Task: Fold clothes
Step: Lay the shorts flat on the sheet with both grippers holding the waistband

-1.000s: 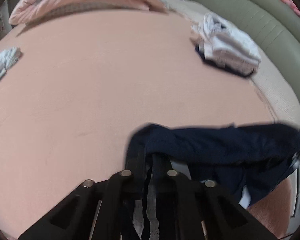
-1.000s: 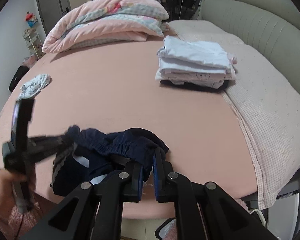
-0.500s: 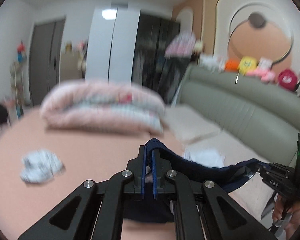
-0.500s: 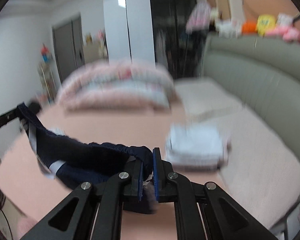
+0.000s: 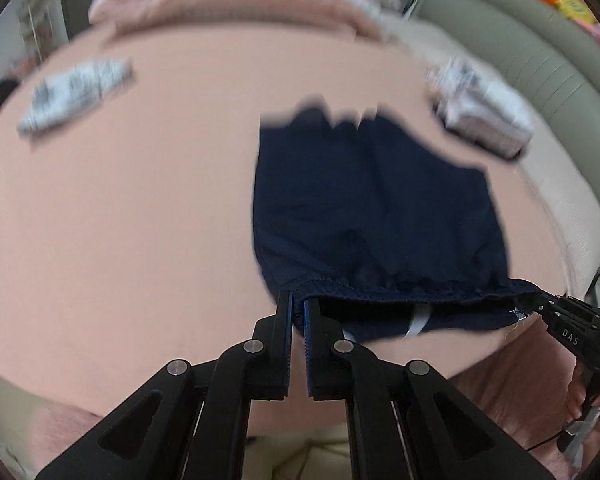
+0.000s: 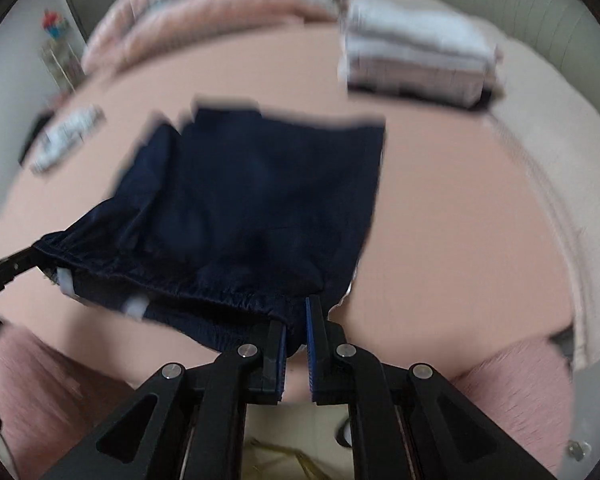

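1. Left wrist view: the left gripper (image 5: 298,312) has its jaws nearly closed, with only a narrow slit between them, pinching one end of the waistband of the navy shorts (image 5: 372,208).
2. The shorts spread away from the waistband over the pink bed (image 5: 140,220), legs pointing toward the pillows (image 5: 236,4). Motion blur makes it unclear whether the far hems touch the sheet.
3. At the right edge the right gripper (image 5: 536,303) grips the other end of the waistband. Holding both ends keeps the band taut, so the cloth can land flat and unwrinkled, ready for folding.
4. A stack (image 5: 484,116) of folded whites sits beyond the shorts, near the grey headboard (image 5: 532,52); it is likely where finished items go. A small patterned garment (image 5: 76,92) lies well apart on the left.
5. Right wrist view: the right gripper (image 6: 296,322) is almost closed, clamped on its waistband end, blue pads visible either side of the cloth.
6. The shorts (image 6: 260,208) fan out ahead, and the left gripper (image 6: 30,258) grips the far waistband end at the left edge.
7. The stack (image 6: 416,60) lies ahead to the right, apart from the shorts.
8. Judging by this, the step is laying out; folding has not begun.
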A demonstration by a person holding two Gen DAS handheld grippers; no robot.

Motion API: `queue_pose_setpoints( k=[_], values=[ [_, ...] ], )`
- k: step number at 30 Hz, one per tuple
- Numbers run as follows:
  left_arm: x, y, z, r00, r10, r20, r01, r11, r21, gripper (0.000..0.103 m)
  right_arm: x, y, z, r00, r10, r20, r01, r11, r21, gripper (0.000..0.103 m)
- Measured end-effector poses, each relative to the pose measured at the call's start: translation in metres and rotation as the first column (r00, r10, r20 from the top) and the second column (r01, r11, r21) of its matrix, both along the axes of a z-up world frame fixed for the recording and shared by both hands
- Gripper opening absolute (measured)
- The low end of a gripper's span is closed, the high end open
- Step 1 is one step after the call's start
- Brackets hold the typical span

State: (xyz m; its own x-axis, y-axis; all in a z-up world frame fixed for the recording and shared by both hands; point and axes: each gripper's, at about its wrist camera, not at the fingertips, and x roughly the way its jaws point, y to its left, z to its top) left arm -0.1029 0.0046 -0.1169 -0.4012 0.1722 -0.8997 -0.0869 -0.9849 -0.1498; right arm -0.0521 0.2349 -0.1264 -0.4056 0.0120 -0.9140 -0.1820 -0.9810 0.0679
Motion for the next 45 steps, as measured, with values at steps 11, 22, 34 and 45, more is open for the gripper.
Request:
queue_pose_setpoints(
  k=[11,22,34,45],
  values=[
    [0.019,-0.019,-0.010,0.996,-0.014,0.084,0.006,0.995,0.103,0.009,0.002,-0.005,-0.018,0.992,0.082,0.101,-0.079,0.996,-0.029,0.020],
    [0.025,-0.003,-0.013,0.990,-0.089,0.107,0.082,0.994,0.068,0.013,0.011,-0.041,0.011,0.967,0.256,0.003,-0.256,0.965,0.063,0.024],
    [0.005,0.025,-0.012,0.994,-0.084,0.069,0.083,0.997,0.009,0.013,-0.030,-0.090,-0.031,0.899,0.427,0.101,-0.436,0.848,0.302,0.002],
    [0.000,0.014,-0.011,0.999,-0.048,0.022,0.048,0.999,0.018,0.014,-0.031,-0.054,-0.013,0.927,0.374,0.035,-0.376,0.922,0.097,0.016]
  ],
)
